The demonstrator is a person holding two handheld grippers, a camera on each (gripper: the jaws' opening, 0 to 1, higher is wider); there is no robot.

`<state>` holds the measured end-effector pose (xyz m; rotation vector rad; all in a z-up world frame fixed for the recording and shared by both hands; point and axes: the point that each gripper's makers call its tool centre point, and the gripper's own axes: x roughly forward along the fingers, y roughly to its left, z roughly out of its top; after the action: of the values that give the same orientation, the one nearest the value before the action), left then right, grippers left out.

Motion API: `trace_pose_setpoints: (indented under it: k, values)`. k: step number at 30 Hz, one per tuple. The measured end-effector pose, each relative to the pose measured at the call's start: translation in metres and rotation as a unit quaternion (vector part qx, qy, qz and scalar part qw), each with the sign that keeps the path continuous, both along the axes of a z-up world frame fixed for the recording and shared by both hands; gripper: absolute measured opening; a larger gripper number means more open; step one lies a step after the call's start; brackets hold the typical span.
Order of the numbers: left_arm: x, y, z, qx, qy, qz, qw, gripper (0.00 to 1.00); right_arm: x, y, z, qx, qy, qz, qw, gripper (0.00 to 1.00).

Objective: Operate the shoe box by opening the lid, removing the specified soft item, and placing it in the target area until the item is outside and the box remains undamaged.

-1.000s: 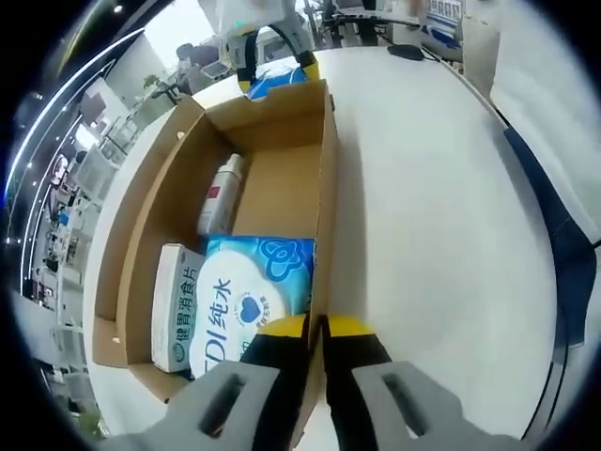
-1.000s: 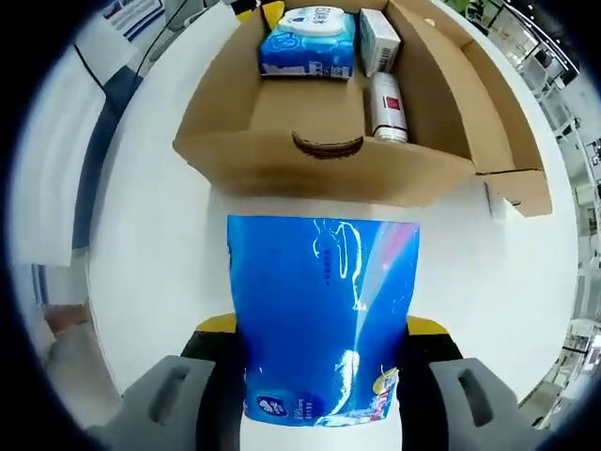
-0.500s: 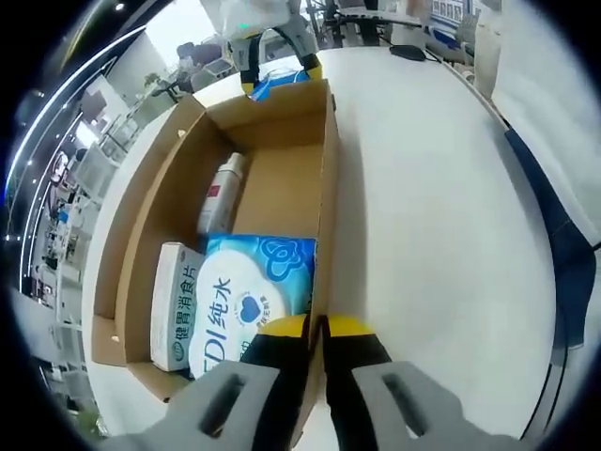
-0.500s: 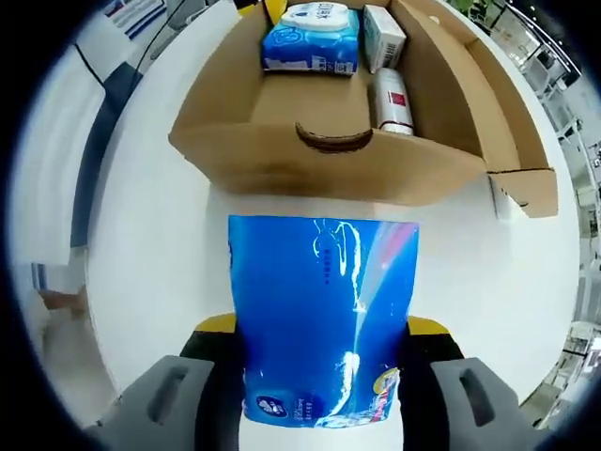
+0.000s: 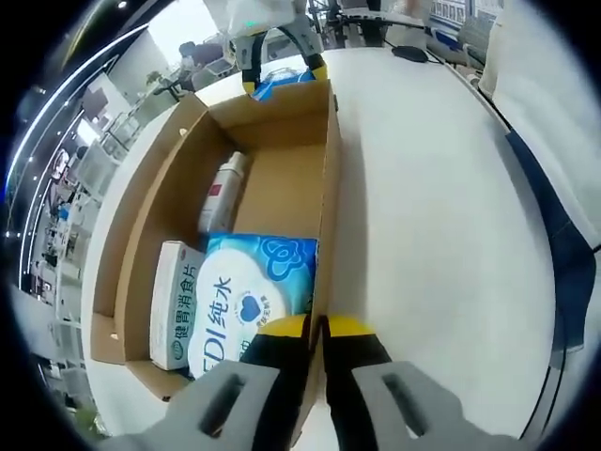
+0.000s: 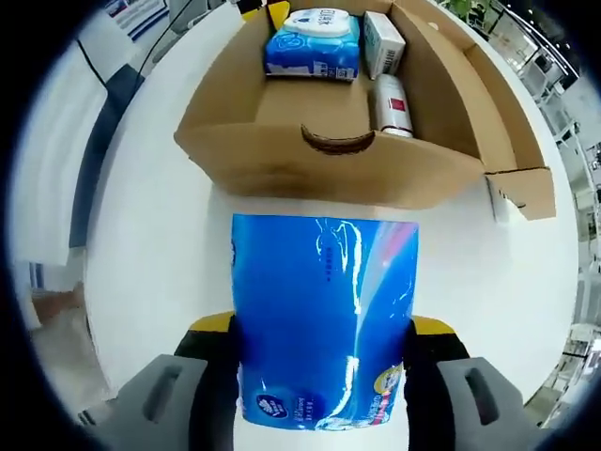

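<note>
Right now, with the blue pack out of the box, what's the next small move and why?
Probably lower the right gripper and set the blue tissue pack on the white table. It's clamped between the jaws, already outside the cardboard box, while the left gripper pinches the box wall.

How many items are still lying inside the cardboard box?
3. A blue wipes pack lies at the far end in the right gripper view, a white carton beside it, and a small white bottle nearer. Others may be hidden behind the box wall.
</note>
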<state>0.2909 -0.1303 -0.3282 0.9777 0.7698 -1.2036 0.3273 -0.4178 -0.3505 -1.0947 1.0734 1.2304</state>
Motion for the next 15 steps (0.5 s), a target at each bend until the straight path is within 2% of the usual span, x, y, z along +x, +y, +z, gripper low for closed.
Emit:
trace_pose_setpoints:
  k: [9, 15]
  values:
    - [0.0, 0.0, 0.001, 0.001, -0.001, 0.002, 1.0, 0.05, -0.003, -0.005, 0.0, -0.001, -0.007, -0.007, 0.9999, 0.76]
    - [0.0, 0.0, 0.0, 0.004, 0.0, 0.003, 1.0, 0.05, 0.003, 0.0, 0.016, 0.012, -0.028, -0.036, 0.9989, 0.75]
